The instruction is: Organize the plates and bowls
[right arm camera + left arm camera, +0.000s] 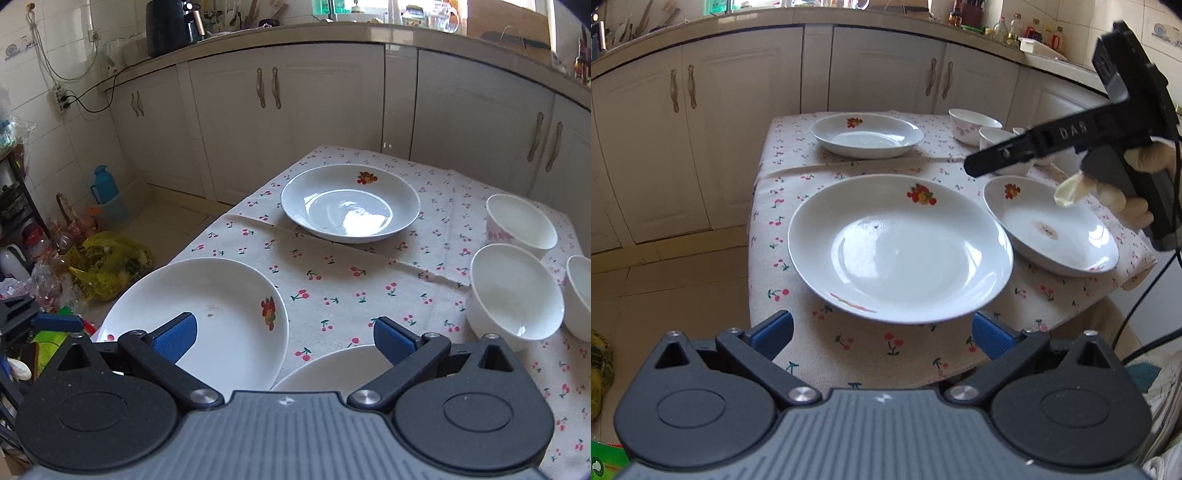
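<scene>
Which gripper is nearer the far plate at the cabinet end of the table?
Right, by a modest margin. The right gripper hovers open over the table's middle, pointing toward the far plate. The left gripper sits open at the near edge, with the big plate between.

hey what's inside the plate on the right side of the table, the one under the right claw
The right plate holds no food or dishes. A brownish mark sits at its centre, and a fruit print on its far rim. The gloved hand and right claw cover part of its far edge.

Left gripper point(882, 334): jaws wide apart, holding nothing. Right gripper point(284, 338): jaws wide apart, held by gloved hand point(1123, 192).
</scene>
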`<action>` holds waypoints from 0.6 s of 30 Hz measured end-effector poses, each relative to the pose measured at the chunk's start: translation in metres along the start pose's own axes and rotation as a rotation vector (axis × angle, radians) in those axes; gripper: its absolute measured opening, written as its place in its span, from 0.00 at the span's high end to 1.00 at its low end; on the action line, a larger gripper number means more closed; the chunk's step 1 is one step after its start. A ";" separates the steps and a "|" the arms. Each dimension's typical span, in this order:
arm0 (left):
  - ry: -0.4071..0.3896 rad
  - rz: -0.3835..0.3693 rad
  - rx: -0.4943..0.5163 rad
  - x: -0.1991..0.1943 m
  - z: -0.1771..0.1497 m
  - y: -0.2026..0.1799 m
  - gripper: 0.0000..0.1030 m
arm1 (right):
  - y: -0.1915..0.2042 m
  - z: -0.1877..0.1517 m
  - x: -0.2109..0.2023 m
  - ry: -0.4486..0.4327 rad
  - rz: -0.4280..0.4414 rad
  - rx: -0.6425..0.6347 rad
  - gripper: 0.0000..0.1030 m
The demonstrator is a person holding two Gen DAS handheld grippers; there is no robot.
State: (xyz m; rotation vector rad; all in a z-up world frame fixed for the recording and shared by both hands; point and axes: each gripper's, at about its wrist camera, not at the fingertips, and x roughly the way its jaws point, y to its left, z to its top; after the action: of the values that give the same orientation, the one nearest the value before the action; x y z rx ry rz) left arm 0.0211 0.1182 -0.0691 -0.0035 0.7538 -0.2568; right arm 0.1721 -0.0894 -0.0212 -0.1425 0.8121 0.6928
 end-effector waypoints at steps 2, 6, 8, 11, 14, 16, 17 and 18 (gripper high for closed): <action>0.005 -0.007 0.015 0.003 -0.003 0.000 0.01 | -0.003 0.005 0.011 0.030 0.025 0.012 0.00; 0.013 -0.010 0.062 0.009 -0.002 -0.001 0.01 | -0.002 0.013 0.031 0.083 0.086 -0.016 0.01; 0.015 -0.009 0.091 0.012 0.000 -0.002 0.01 | 0.001 0.016 0.039 0.102 0.099 -0.038 0.01; 0.029 -0.009 0.124 0.018 0.001 -0.002 0.01 | 0.004 0.019 0.051 0.134 0.134 -0.077 0.06; 0.033 -0.022 0.145 0.022 0.002 -0.002 0.01 | 0.006 0.021 0.063 0.177 0.148 -0.103 0.18; 0.032 -0.027 0.159 0.023 0.003 -0.002 0.01 | 0.005 0.022 0.070 0.200 0.160 -0.101 0.22; 0.032 -0.027 0.165 0.024 0.004 -0.002 0.01 | 0.005 0.022 0.072 0.207 0.166 -0.096 0.25; 0.029 -0.026 0.167 0.024 0.004 -0.002 0.02 | 0.003 0.022 0.074 0.213 0.172 -0.087 0.27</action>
State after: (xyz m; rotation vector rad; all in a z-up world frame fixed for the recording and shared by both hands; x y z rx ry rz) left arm 0.0407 0.1103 -0.0822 0.1488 0.7594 -0.3451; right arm 0.2196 -0.0407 -0.0580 -0.2301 1.0069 0.8866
